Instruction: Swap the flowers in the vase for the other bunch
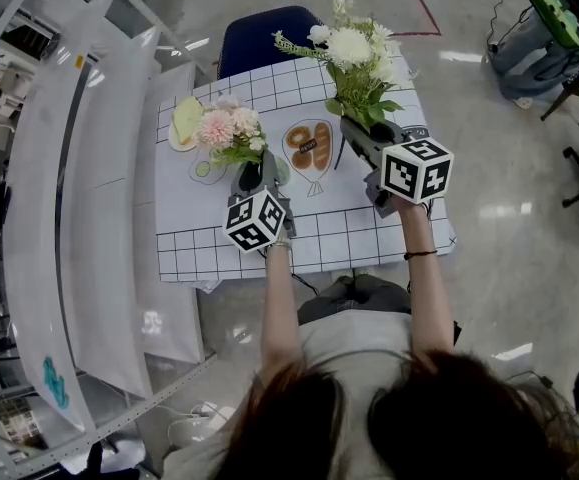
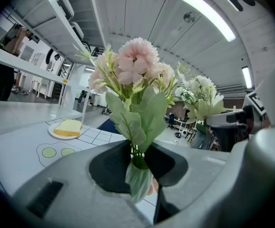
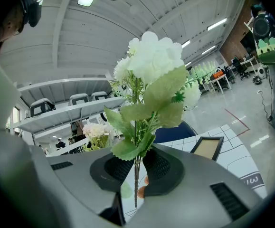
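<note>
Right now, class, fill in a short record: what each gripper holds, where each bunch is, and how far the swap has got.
left gripper: shut on the vase
vase: holds the pink bunch
right gripper: shut on the white bunch, by its stem
white bunch: out of the vase, to its right in the head view
swap: not done; pink bunch not yet out

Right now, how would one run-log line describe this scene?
left hand-held gripper: closed on vase of pink flowers | right hand-held gripper: holding white flowers by stem
</note>
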